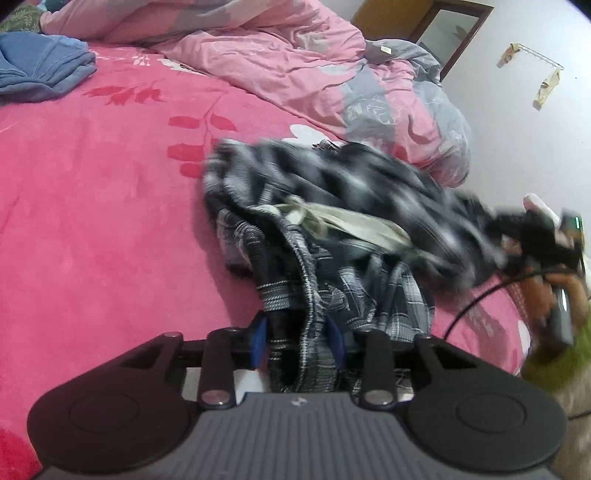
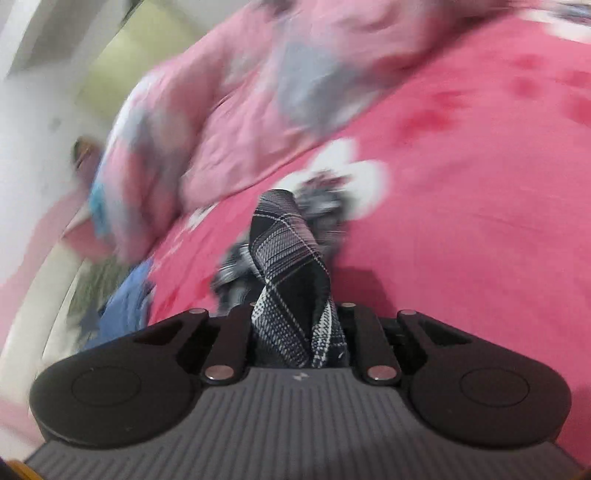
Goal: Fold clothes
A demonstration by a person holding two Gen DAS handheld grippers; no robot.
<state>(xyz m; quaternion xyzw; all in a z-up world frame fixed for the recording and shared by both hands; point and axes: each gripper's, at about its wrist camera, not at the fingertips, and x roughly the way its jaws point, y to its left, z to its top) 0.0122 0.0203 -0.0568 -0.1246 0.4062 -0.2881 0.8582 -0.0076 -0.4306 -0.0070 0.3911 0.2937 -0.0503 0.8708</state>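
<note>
A black, grey and white plaid garment (image 1: pixel 332 221) lies bunched on the pink bed sheet (image 1: pixel 92 221), with a pale drawstring across its middle. My left gripper (image 1: pixel 299 332) is shut on one edge of it, the cloth pinched between the blue pads (image 1: pixel 258 338). In the left wrist view the other gripper (image 1: pixel 535 229) holds the garment's far end at the right, blurred. In the right wrist view my right gripper (image 2: pixel 295 325) is shut on a twisted strip of the plaid garment (image 2: pixel 288 258), which hides its fingertips. That view is motion-blurred.
A rumpled pink and grey duvet (image 1: pixel 295 62) is heaped along the far side of the bed. Folded blue clothing (image 1: pixel 40 66) rests at the upper left. A black cable (image 1: pixel 480 299) crosses the sheet at the right. A wall and a framed mirror (image 1: pixel 450 33) stand beyond.
</note>
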